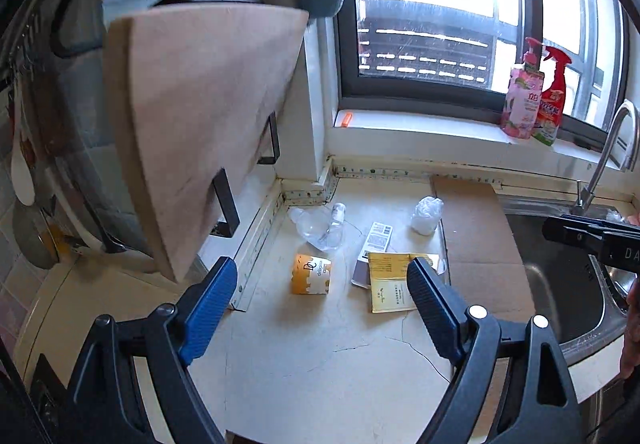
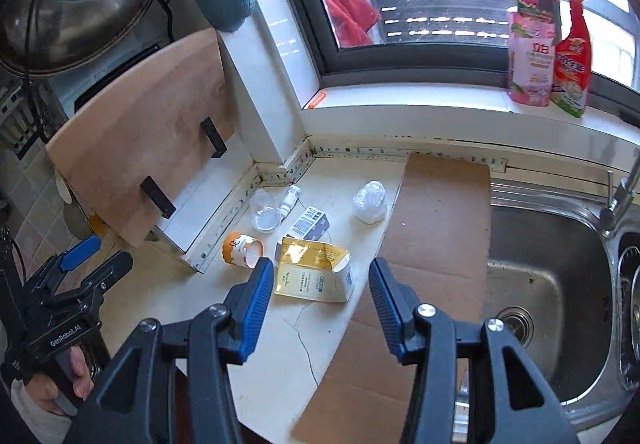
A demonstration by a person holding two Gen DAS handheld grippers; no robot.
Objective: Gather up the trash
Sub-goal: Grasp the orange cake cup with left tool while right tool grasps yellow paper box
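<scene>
Trash lies on the cream counter (image 1: 320,356): an orange-and-white paper cup (image 1: 312,274) (image 2: 242,250) on its side, a flattened yellow carton (image 1: 394,282) (image 2: 316,276), a small barcode box (image 1: 374,244) (image 2: 308,224), a clear crushed plastic bottle (image 1: 320,228) (image 2: 266,212) and a crumpled white bag (image 1: 428,214) (image 2: 370,202). My left gripper (image 1: 322,264) hangs open above the counter, short of the cup, holding nothing. My right gripper (image 2: 320,264) stands partly open over the near edge of the yellow carton, with nothing between its pads.
A cardboard sheet (image 1: 476,236) (image 2: 432,244) lies beside the steel sink (image 2: 552,284), with the faucet (image 1: 612,148) behind it. A wooden cutting board (image 1: 200,124) (image 2: 140,148) hangs on the left. Two detergent bottles (image 2: 548,52) stand on the windowsill. The counter surface is cracked.
</scene>
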